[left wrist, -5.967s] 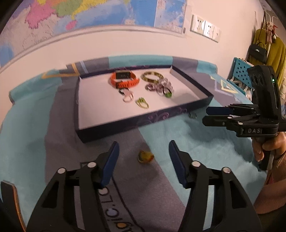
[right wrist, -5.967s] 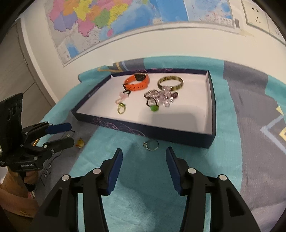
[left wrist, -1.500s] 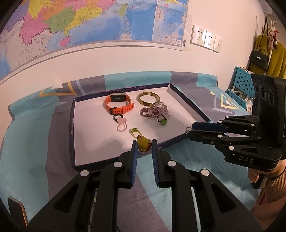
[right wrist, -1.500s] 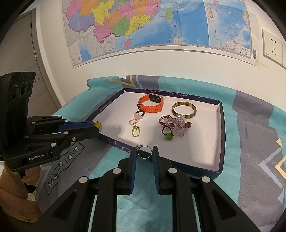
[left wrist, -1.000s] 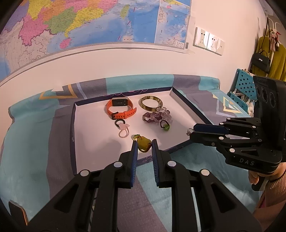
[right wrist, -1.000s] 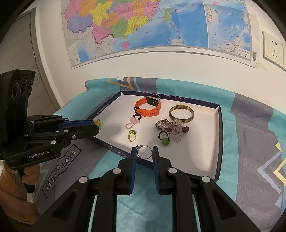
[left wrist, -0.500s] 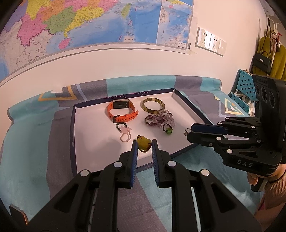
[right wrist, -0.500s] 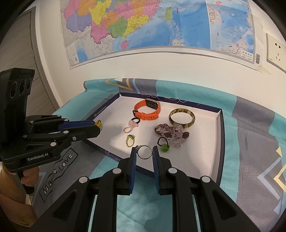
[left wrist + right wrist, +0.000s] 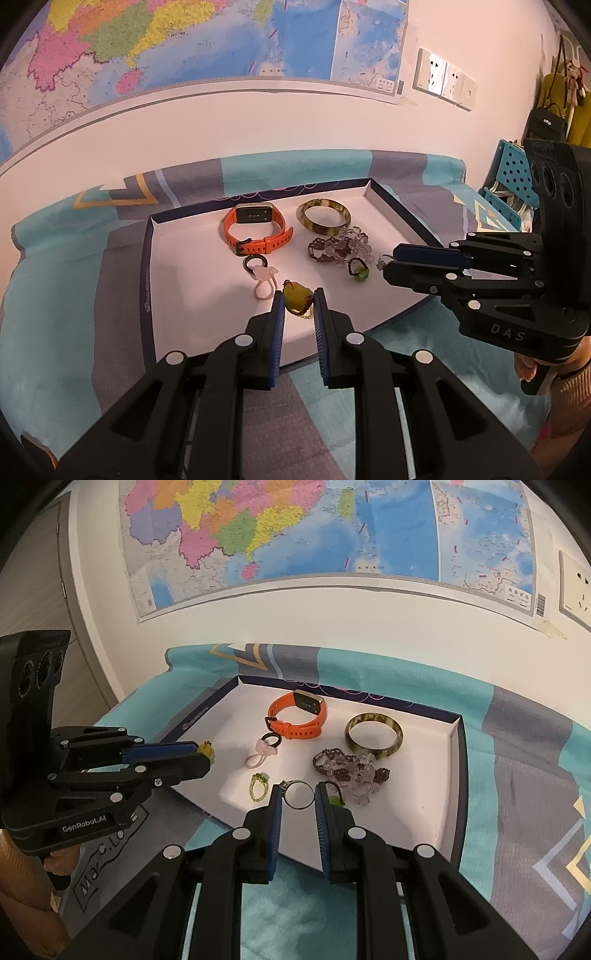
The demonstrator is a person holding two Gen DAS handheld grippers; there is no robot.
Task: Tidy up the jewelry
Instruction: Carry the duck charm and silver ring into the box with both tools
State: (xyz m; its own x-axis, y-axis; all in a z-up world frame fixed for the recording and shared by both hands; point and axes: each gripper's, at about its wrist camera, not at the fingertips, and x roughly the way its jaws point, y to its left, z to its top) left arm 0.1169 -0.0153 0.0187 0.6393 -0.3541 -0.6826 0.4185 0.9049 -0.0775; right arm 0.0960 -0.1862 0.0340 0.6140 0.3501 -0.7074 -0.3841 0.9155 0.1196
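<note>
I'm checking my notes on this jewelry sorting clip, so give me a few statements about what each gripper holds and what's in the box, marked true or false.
1. The left gripper is shut on a yellow-green pendant. True.
2. The right gripper is empty. False: it grips a silver ring.
3. The orange watch lies on the cloth outside the box. False: it lies inside the box.
4. A brown bangle lies in the box. True.

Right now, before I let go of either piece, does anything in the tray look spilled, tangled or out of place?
Nothing stands out. The orange watch, bangle, beaded bracelets and small rings lie apart in the tray, none hanging over its wall. The left tool holds a yellow pendant and the right tool a silver ring, both over the tray.
</note>
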